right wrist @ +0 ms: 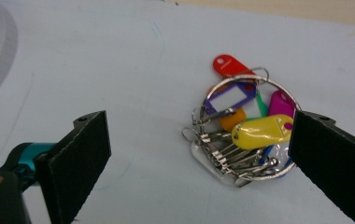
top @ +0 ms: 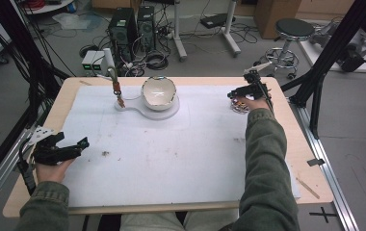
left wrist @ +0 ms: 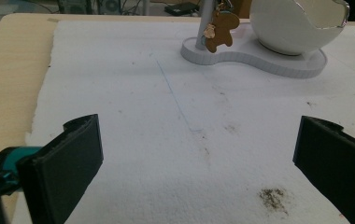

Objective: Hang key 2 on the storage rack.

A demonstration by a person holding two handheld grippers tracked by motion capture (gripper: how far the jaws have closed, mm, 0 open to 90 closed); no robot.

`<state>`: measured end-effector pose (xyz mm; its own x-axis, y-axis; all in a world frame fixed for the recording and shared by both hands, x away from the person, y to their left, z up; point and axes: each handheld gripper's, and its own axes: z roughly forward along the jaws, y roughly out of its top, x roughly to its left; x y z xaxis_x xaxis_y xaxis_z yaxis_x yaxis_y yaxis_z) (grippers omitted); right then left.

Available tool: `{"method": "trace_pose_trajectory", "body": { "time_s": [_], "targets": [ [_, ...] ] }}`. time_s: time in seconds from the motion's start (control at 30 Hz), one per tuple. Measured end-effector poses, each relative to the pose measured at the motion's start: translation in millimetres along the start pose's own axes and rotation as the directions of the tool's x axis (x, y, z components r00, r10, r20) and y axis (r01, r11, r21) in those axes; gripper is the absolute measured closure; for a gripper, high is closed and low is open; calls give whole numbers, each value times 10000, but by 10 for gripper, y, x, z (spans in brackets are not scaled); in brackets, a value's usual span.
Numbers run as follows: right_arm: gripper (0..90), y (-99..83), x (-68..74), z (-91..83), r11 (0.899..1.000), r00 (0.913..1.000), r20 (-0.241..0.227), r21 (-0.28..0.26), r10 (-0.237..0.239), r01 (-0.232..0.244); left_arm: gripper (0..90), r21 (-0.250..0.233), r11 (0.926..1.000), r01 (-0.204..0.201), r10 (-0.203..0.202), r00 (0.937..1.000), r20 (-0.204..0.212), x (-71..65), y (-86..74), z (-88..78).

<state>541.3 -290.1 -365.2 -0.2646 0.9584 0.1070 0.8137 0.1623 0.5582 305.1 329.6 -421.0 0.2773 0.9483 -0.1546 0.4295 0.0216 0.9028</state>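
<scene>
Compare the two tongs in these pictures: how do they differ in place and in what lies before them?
The left tongs sit at the near left of the white mat, over bare, stained foam; the right tongs reach to the far right, just above a ring of coloured key tags. The left tongs lie low and level; the right tongs point downward. Both stand wide open and hold nothing.

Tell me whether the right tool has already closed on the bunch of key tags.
No: in the right gripper view the right tool stands wide open, its jaws on either side of the bunch of key tags lying on the white mat.
</scene>
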Motion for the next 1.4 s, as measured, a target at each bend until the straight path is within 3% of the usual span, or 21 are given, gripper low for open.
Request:
{"method": "trace_pose_trajectory", "body": {
  "time_s": [0.03, 0.1, 0.43, 0.67, 0.97, 1.03, 1.2, 1.27, 1.3, 1.4],
  "targets": [
    [50, -59, -58, 65, 9997, 9997, 228, 257, -7, 1, 20, 26, 10000, -2, 2, 10000, -15, -1, -1, 2],
    [50, -86, -88, 81, 9995, 9997, 235, 300, 43, -50, 20, 44, 10000, -24, 24, 10000, -23, -2, -3, 6],
    [74, -194, -309, 183, 9967, 9967, 252, 254, 767, -773, 20, 89, 9999, -64, 65, 9999, -87, -7, -5, 12],
    [126, -208, -302, 318, 9947, 9947, 212, 177, 1009, -1013, 20, 69, 10000, -44, 44, 10000, -75, -3, -3, 10],
    [181, -220, -337, 438, 9820, 9809, 496, 32, 1882, -1886, 20, -4, 10000, 87, -87, 9999, -137, 13, -1, 14],
    [251, -228, -345, 466, 9815, 9808, 377, 60, 1911, -1915, 20, -13, 9999, 126, -126, 9998, -157, 18, -1, 13],
    [522, -228, -322, 494, 9813, 9802, 465, -92, 1927, -1924, 20, -25, 9999, 115, -115, 9998, -141, 18, 0, 11],
    [637, -225, -335, 470, 9774, 9770, 322, -181, 2110, -2105, 20, -12, 9999, 120, -121, 9998, -149, 20, 1, 8],
    [756, -223, -363, 421, 9708, 9717, 114, -480, 2359, -2351, 20, -42, 9999, 115, -116, 9998, -148, 21, 1, 6],
    [785, -225, -360, 401, 9703, 9715, 94, -529, 2369, -2361, 20, -45, 9999, 106, -106, 9998, -157, 21, 1, -5]
  ]
}}
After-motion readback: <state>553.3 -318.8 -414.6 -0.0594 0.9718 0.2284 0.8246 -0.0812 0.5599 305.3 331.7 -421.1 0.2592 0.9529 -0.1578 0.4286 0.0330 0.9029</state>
